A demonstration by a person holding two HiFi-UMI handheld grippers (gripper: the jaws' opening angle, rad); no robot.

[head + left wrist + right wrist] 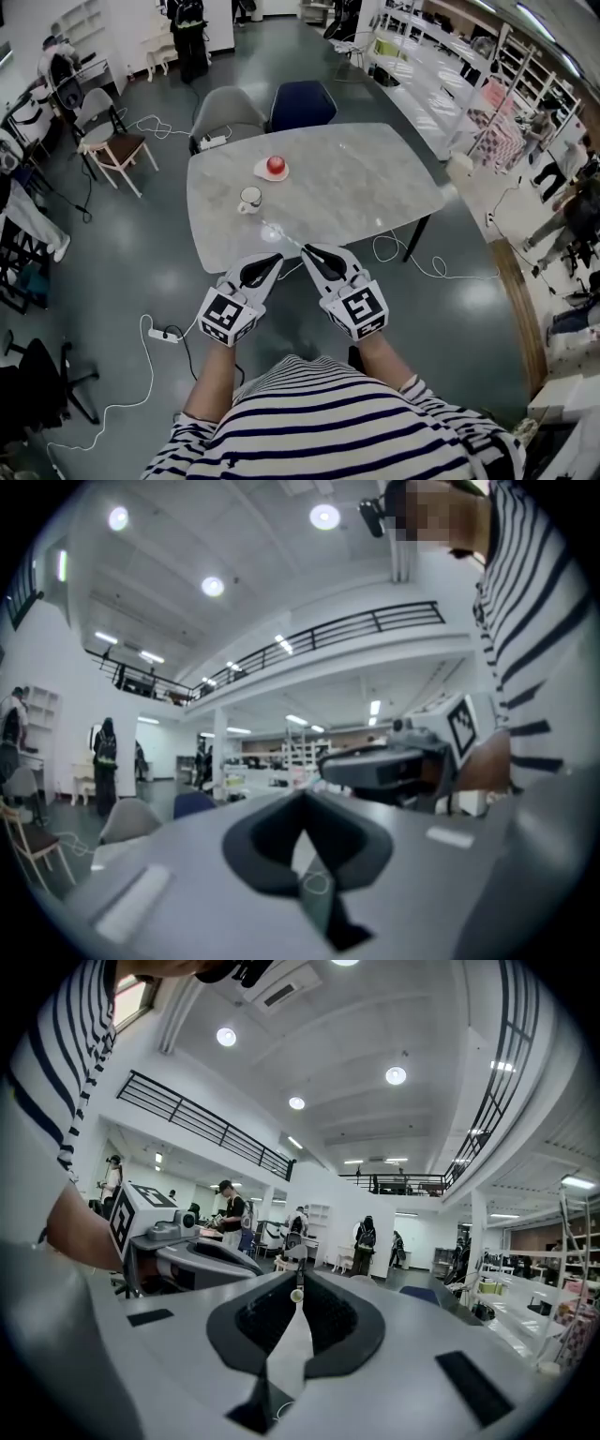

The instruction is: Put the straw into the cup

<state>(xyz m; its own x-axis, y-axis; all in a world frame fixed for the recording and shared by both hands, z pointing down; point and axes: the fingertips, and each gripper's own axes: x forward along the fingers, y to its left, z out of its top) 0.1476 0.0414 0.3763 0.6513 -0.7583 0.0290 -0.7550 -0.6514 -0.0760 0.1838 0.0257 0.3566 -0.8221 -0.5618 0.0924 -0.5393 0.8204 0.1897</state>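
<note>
A white cup stands on the pale marble table, left of its middle. My right gripper hovers over the table's near edge, shut on a thin clear straw that sticks out from its tips toward the cup. In the right gripper view the straw's round end shows pinched at the jaw tips. My left gripper is beside the right one, slightly nearer to me, its jaws shut with nothing seen between them. The left gripper view points above the table, so the cup is hidden there.
A red apple rests on a small plate behind the cup. Two chairs stand at the table's far side. Cables and a power strip lie on the floor to the left.
</note>
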